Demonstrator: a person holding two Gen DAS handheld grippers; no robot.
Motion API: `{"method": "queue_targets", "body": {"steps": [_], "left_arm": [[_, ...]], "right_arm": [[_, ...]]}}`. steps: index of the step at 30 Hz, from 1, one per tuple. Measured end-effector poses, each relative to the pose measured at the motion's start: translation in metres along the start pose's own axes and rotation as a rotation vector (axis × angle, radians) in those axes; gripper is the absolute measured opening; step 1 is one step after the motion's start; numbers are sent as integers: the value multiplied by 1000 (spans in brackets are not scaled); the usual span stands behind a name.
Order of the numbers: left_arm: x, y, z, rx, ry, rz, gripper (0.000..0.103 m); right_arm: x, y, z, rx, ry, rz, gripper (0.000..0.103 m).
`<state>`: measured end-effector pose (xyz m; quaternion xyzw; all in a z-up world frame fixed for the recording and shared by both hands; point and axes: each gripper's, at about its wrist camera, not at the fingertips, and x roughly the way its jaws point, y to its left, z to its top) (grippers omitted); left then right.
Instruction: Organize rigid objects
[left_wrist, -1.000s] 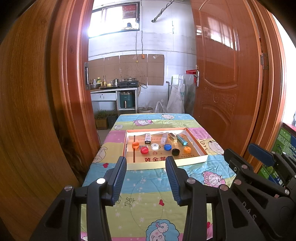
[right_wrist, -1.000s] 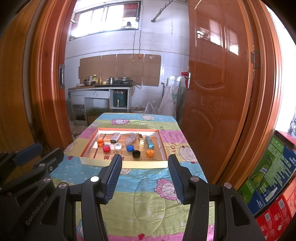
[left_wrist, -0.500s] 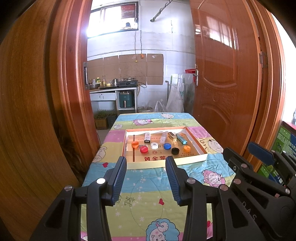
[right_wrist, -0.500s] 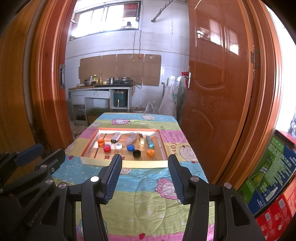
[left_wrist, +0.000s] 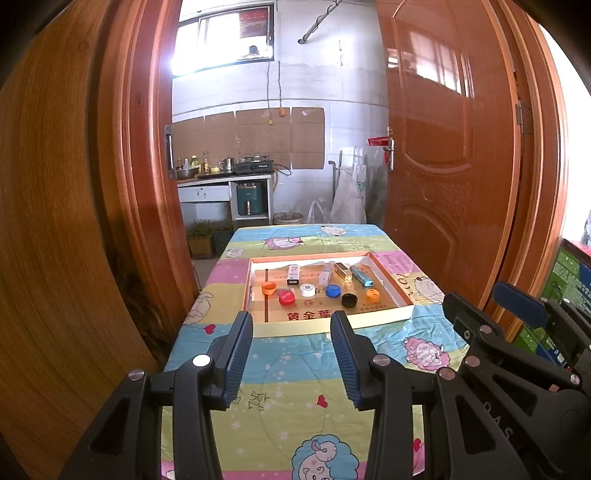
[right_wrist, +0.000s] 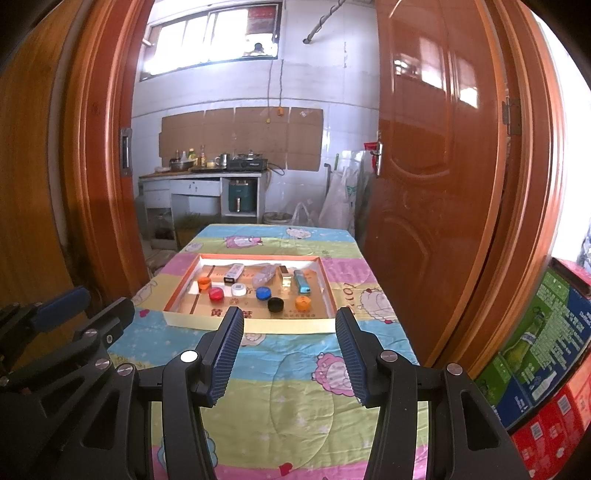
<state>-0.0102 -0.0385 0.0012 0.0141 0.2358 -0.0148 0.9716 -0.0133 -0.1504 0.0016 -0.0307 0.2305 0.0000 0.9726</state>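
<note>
Left tongs: the black left gripper (left_wrist: 291, 328) hangs spread wide and empty above the near end of the table, short of the tray.
Right tongs: the black right gripper (right_wrist: 290, 325) is likewise released, holding nothing.
Task things: six round plastic bottle caps, among them a red cap (left_wrist: 287, 297) and a black cap (left_wrist: 349, 300), lie in a shallow orange-rimmed cardboard tray (left_wrist: 391, 284); a turquoise lighter (left_wrist: 361, 276) lies behind them.
Only in right view: stacked green and red printed cartons (right_wrist: 546, 354).
Surface: a pastel striped cartoon tablecloth (right_wrist: 295, 398) covers the table.
Room: a glossy reddish wooden door (right_wrist: 436, 155) stands open; a white kitchen counter (right_wrist: 199, 181) lies beyond.
</note>
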Motion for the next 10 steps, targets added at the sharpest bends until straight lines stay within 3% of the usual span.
{"method": "queue_targets", "body": {"steps": [10], "left_arm": [[1,0,-1,15,-7,-1,43]], "right_arm": [[-1,4,1,-3,3,7,54]]}}
